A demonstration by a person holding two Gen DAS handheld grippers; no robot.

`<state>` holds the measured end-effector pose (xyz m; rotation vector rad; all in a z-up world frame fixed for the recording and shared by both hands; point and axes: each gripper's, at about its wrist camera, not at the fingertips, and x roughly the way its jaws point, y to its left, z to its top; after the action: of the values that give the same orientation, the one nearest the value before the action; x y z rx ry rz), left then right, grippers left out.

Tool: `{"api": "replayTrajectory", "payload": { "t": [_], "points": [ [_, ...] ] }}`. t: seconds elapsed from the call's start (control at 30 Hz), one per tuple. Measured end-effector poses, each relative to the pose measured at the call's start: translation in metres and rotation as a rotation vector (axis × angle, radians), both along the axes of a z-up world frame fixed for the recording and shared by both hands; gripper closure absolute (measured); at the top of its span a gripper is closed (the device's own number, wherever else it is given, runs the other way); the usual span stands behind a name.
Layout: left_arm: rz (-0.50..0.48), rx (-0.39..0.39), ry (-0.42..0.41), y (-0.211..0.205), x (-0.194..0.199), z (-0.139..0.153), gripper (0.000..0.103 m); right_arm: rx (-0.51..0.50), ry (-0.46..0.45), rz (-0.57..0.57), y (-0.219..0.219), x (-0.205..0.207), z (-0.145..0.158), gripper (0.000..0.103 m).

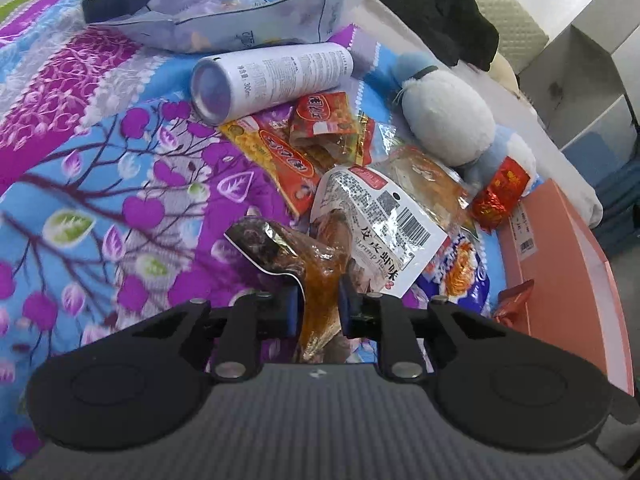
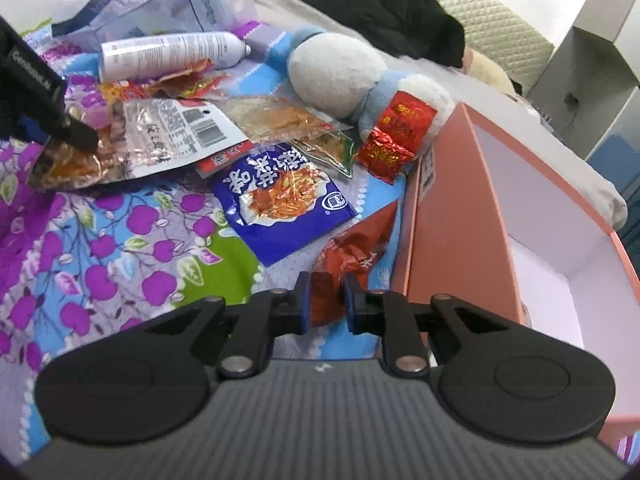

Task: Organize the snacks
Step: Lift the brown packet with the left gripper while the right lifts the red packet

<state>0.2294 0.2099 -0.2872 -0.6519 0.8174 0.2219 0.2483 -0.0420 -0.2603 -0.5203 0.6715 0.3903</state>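
Observation:
My left gripper (image 1: 319, 304) is shut on a clear brown shrimp-flavour snack packet (image 1: 372, 216) with a white barcode label, pinching its twisted near end. The right wrist view shows that gripper (image 2: 80, 140) at the far left, gripping the same packet (image 2: 176, 132). My right gripper (image 2: 326, 300) is shut on a crumpled red snack packet (image 2: 352, 256) that lies against the pink box (image 2: 460, 220). A blue noodle packet (image 2: 280, 196) lies flat between the two held packets. A red foil packet (image 2: 396, 136) leans on a plush toy (image 2: 340, 76).
The pink box has a white inside and stands open at the right, on a floral bedspread (image 1: 100, 200). A white spray can (image 1: 272, 80), orange-red packets (image 1: 292, 160), a grey-blue bag (image 1: 240, 12) and black clothing (image 2: 380, 12) lie farther back.

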Motion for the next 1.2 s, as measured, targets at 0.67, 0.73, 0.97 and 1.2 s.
{"api": "replayTrajectory", "payload": {
  "t": [0.67,0.73,0.97,1.2],
  "points": [
    [-0.008,0.032,0.018,-0.071,-0.059,0.021,0.081,0.107,0.019,0.067,-0.029,-0.095,0.009,0.084],
    [-0.008,0.020,0.018,-0.075,-0.062,0.021,0.080,0.108,0.014,0.076,-0.031,-0.101,0.009,0.084],
    [-0.033,0.015,0.009,-0.089,-0.071,0.027,0.080,0.116,0.009,0.077,-0.041,-0.111,0.015,0.085],
    [-0.089,0.006,0.042,-0.099,-0.081,0.025,0.073,0.146,0.039,0.062,-0.054,-0.122,0.015,0.085]
  ]
}}
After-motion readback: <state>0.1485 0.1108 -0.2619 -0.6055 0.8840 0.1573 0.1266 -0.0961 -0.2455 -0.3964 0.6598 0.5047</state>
